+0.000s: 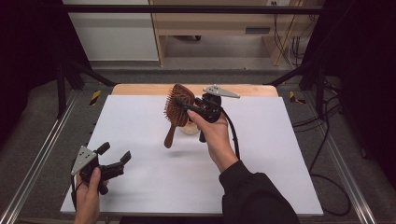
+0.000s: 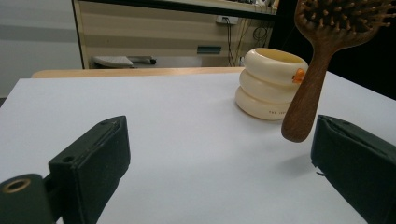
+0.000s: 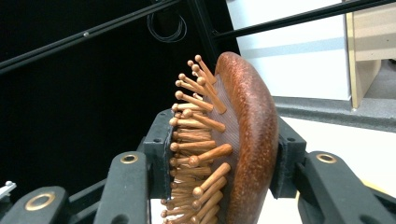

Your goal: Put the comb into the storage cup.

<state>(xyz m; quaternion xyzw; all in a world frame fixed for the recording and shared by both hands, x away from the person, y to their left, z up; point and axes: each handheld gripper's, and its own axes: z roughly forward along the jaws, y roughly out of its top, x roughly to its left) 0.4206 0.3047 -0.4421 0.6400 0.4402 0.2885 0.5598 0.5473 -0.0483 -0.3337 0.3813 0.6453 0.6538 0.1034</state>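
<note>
**Inspector A:** We begin nearest the person. The left gripper (image 1: 116, 162) sits low at the near left of the white table (image 1: 154, 186), held in the left hand (image 1: 88, 191). We record its jaws as standing wide apart with nothing between them; in the left gripper view, bare table surface lies between the two black pads.

**Inspector B:** Agreed. Farther in, we find the right gripper (image 1: 187, 106), carried by the right hand (image 1: 212, 135) above the middle of the table. Its jaws are clamped on the head of the wooden hairbrush (image 1: 176, 112).

**Inspector A:** We confirm that from the right gripper view: one pad presses against the bristle side, the other against the smooth rounded back of the hairbrush (image 3: 243, 140). The head stands on edge between them.

**Inspector B:** The brush hangs clear of the table, handle pointing down and toward the person, its shadow on the surface beneath. It is well apart from the left gripper.

**Inspector A:** Just behind the handle we note a cream ringed cup (image 2: 271, 84) standing upright on the table; in the left gripper view the handle (image 2: 306, 93) crosses in front of it.
</note>
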